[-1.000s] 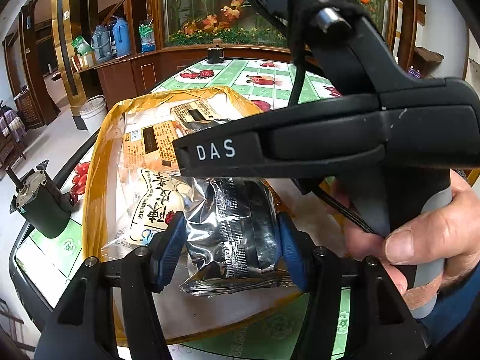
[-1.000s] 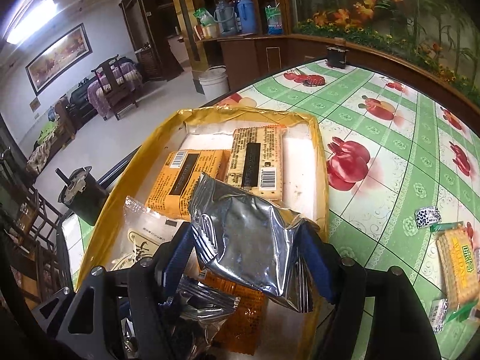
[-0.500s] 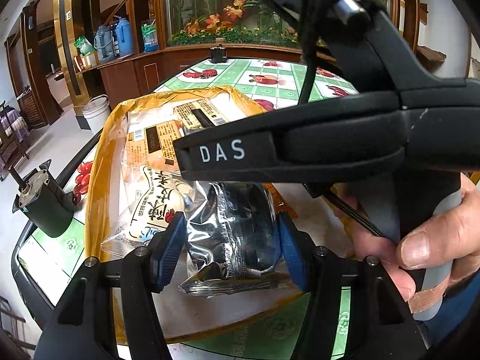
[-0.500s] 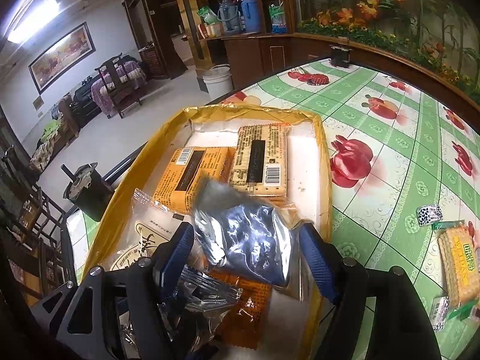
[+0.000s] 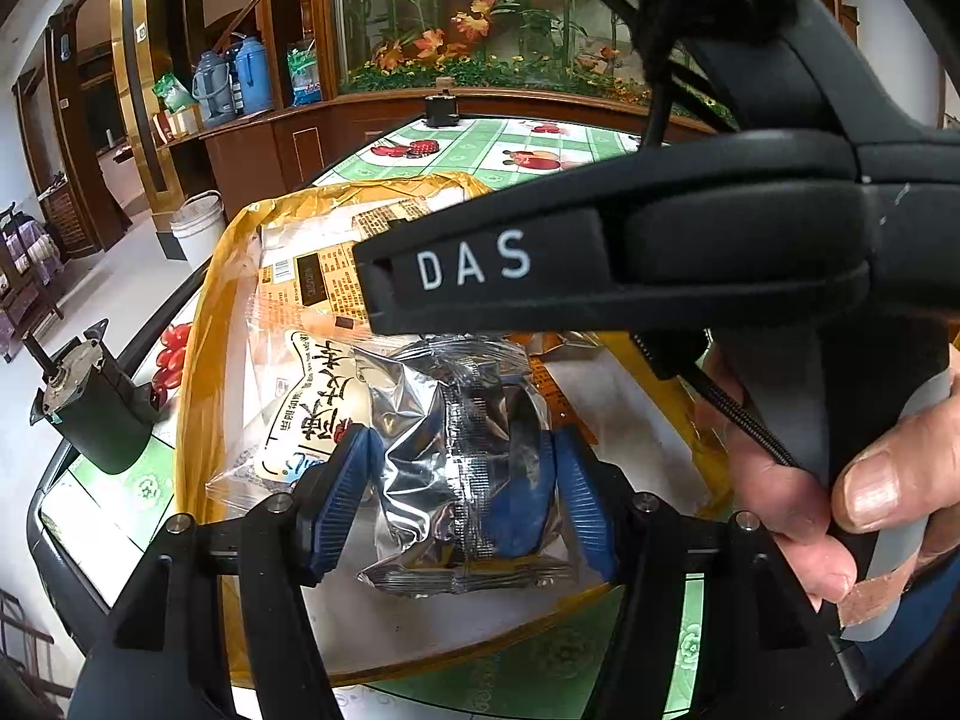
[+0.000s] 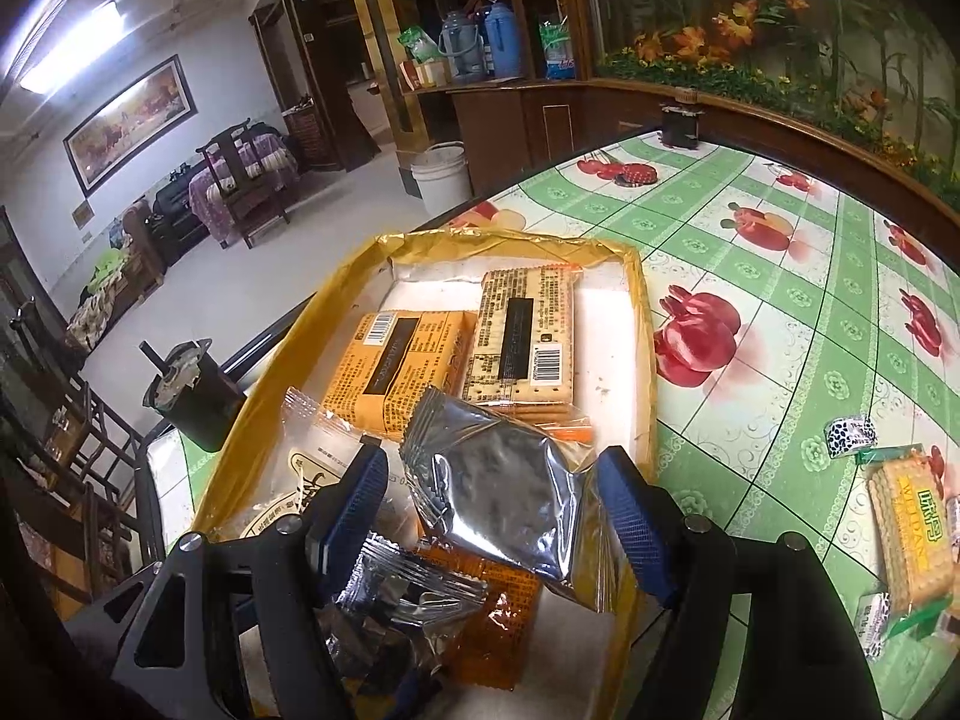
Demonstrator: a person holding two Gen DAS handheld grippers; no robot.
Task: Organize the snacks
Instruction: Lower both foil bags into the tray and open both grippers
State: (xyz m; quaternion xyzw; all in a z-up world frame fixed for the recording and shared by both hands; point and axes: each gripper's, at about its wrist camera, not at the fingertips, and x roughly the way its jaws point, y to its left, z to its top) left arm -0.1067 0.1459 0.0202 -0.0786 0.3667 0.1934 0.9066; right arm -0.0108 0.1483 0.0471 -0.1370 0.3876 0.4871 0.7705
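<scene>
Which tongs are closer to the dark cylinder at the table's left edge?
Left. Left tongs, gripping the silver packet, are just right of the cylinder; right tongs are farther right.

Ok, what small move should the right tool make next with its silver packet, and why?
Probably open the right tool a little wider, then lift it straight up. The silver packet between its pads already lies inside the tray, resting on an orange packet, so it seems placed. Whether the pads press it is unclear, so opening first avoids dragging it out.
</scene>
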